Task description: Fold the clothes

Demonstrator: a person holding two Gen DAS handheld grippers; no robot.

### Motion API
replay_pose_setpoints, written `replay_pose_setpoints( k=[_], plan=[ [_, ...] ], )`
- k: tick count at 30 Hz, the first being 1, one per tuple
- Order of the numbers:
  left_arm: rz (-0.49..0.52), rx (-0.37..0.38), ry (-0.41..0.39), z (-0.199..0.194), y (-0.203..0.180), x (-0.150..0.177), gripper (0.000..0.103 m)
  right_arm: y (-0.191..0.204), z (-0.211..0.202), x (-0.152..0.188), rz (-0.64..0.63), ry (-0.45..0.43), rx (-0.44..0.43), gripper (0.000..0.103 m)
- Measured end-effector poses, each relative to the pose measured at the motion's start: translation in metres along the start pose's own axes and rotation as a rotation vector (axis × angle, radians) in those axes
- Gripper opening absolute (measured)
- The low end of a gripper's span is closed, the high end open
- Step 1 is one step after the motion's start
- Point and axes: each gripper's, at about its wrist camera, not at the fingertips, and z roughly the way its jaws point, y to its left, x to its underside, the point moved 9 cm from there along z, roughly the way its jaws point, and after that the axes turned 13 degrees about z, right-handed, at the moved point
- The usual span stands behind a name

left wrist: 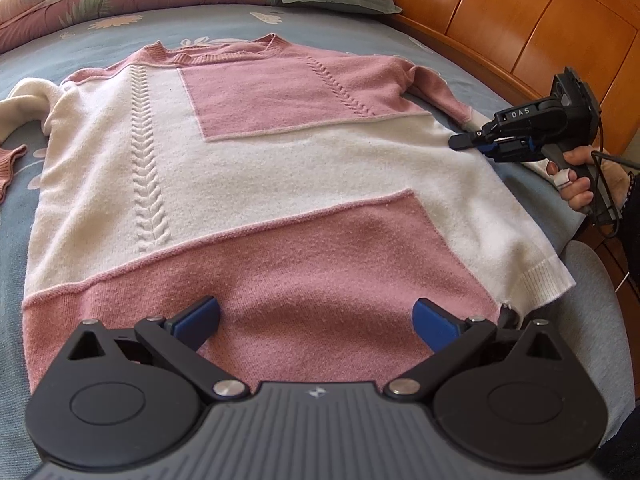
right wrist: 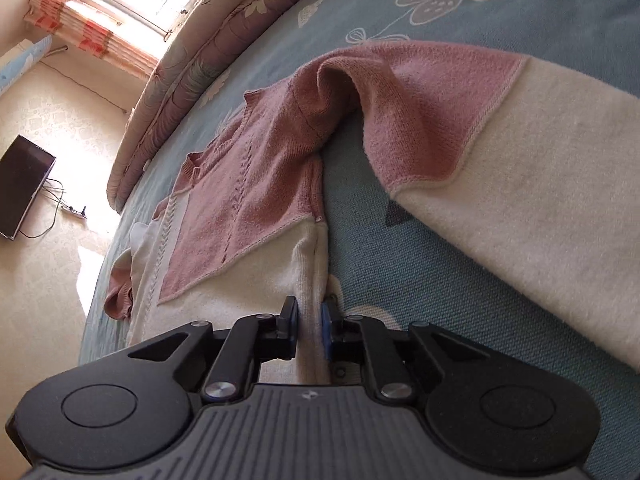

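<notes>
Pink-and-white sweater spread flat on the bed, hem near the foot edge. Right gripper fingers pinched on its white side edge; left gripper fingers wide apart over the hem. Bare bedsheet beside the sleeve.

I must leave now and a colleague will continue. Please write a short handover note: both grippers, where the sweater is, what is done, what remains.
Left gripper: open, above the pink hem, holding nothing.
Right gripper: shut on the sweater's white side edge, below the sleeve.
Sweater: spread flat, front up, on the bed; both sleeves lie out to the sides.
Done: laid out, one side gripped.
Left: every fold, as none shows yet.
</notes>
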Motion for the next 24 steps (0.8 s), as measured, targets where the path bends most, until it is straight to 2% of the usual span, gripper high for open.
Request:
replay_pose_setpoints(
  k=[3,5,9,12,15,17,19,20,21,22,24],
  plan=[
    [0.002,-0.005,0.007,0.000,0.000,-0.001,0.102,0.006,-0.006,-0.005,-0.089,-0.045,0.114,0.016],
    [0.000,-0.015,0.011,-0.001,-0.001,0.000,0.102,0.012,-0.012,0.001,-0.149,-0.056,0.166,0.022],
    [0.000,-0.025,0.001,-0.008,-0.003,-0.001,0.102,0.046,-0.045,0.047,-0.378,-0.084,0.154,0.033],
    [0.047,-0.032,-0.012,-0.010,-0.009,-0.003,0.102,0.059,-0.041,0.105,-0.521,0.000,0.166,0.033],
    [0.093,-0.053,0.028,-0.008,-0.015,0.002,0.102,0.056,-0.030,0.151,-0.664,0.045,0.265,0.034],
    [0.104,-0.044,0.079,-0.009,-0.020,0.019,0.102,0.053,-0.036,0.174,-0.737,0.014,0.313,0.037],
    [0.150,-0.046,0.103,-0.017,-0.029,0.035,0.102,0.052,-0.047,0.187,-0.756,0.037,0.337,0.045],
    [0.179,-0.039,0.117,-0.022,-0.033,0.040,0.102,0.053,-0.051,0.191,-0.757,0.059,0.330,0.055],
    [0.205,-0.024,0.138,-0.025,-0.036,0.041,0.102,0.053,-0.055,0.195,-0.758,0.081,0.323,0.058],
    [0.219,-0.012,0.135,-0.029,-0.038,0.037,0.102,0.056,-0.058,0.196,-0.758,0.089,0.315,0.058],
    [0.219,-0.003,0.074,-0.037,-0.038,0.019,0.102,0.068,-0.058,0.187,-0.748,0.045,0.292,0.061]
  ],
)
